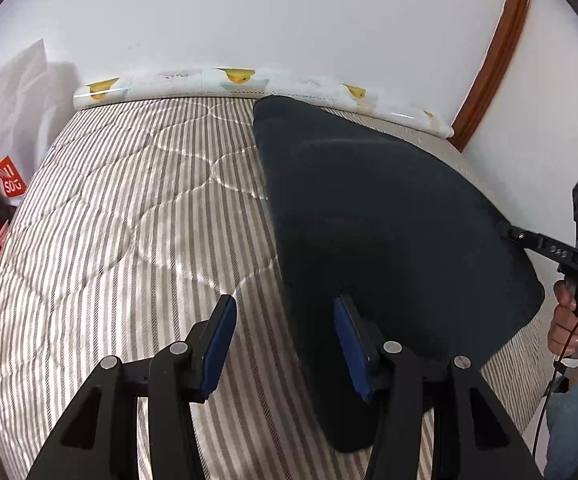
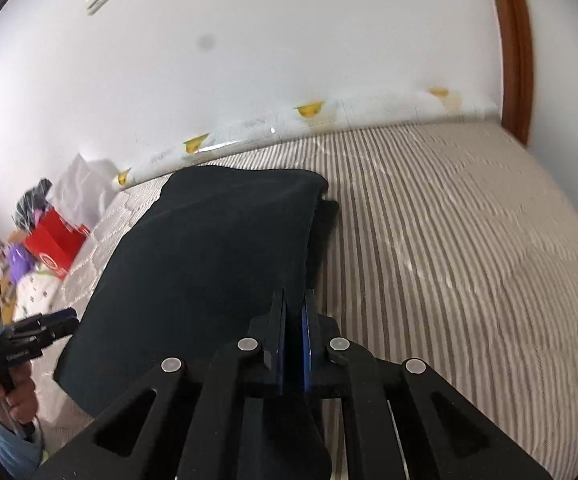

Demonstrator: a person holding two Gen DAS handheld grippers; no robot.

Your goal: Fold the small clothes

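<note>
So the dark navy garment (image 1: pixel 377 216) is spread over the right half of the left wrist view, lying on the striped quilted mattress (image 1: pixel 129 216). Its far corner reaches up near the top middle, almost to the roll of plastic sheet with yellow fruit prints (image 1: pixel 241 80) that runs along the wall. In the right wrist view the same cloth fills the center-left, and there's a second layer peeking out under its right edge, so it looks doubled over there.

The left gripper (image 1: pixel 285 320) sits at the bottom center of its own view with the blue pads (image 1: pixel 221 344) spread wide apart. One finger is over the bare stripes, the other is right at the near left edge of the cloth, nothing pinched between them.

The right gripper (image 2: pixel 293 320) is at the bottom center of its view, fingers pressed together on the near right edge of the cloth, fabric clamped between the pads. From the left wrist view you can see it at the right edge of the frame, its tip on the cloth's edge, with the person's hand (image 1: pixel 573 320) wrapped around the handle.

Farther out: a red shopping bag (image 1: pixel 7 182) and white crumpled paper at the left of the frame, white wall behind, and a brown wooden door frame (image 1: pixel 497 52) in the upper right.
</note>
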